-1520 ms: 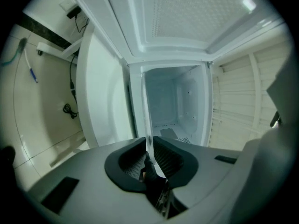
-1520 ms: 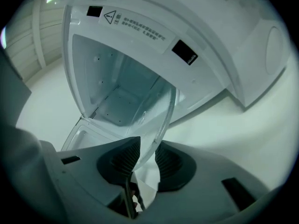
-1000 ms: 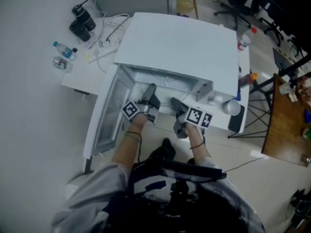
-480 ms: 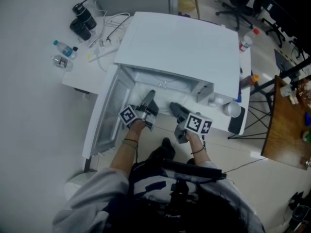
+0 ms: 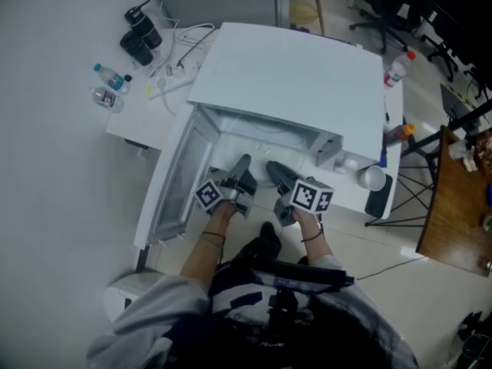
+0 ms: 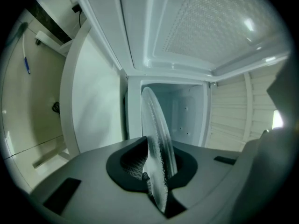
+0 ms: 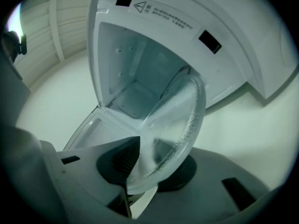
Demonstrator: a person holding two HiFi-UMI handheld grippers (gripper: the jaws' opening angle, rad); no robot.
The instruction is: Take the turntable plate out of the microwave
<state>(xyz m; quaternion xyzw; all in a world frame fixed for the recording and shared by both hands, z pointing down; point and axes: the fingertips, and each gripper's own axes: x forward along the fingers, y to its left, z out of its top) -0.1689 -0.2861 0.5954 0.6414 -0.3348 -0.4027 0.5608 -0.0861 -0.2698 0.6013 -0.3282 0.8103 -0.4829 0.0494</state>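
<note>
Turntable plate (image 6: 156, 143): clear glass, out of its seat, standing on edge in front of the open microwave cavity (image 5: 261, 133). It is carried between the two grippers. In the head view the glass is too transparent to make out.

Left gripper (image 5: 242, 167): jaws closed on the plate. In the left gripper view the plate runs edge-on up out of the jaw gap. Both pads are tight on the glass near its lower rim. The cavity's back wall (image 6: 180, 115) shows behind it.

Right gripper (image 5: 275, 171): jaws closing, with the plate's rim between them. In the right gripper view the plate (image 7: 177, 120) lies slantwise across the gap. The ribbed pad (image 7: 126, 160) at that view's left is at the glass. The pads do not look pressed flat on it.

Marker cubes: left cube (image 5: 207, 194), right cube (image 5: 311, 196), both just above the person's hands.

Microwave (image 5: 292, 75): white, standing on a white table (image 5: 142, 121). Its door (image 5: 173, 183) is swung fully open at the head view's left. The right gripper view shows the empty cavity floor (image 7: 133, 101) beyond the plate.

Around it:
- Left of the microwave: a power strip with cables (image 5: 175, 81), a small water bottle (image 5: 109, 77) and a black flask (image 5: 138, 37).
- Right of the microwave: a white cup (image 5: 374, 177) and a red-capped bottle (image 5: 396, 69).
- Far right, well apart: a wooden desk (image 5: 453, 206).
</note>
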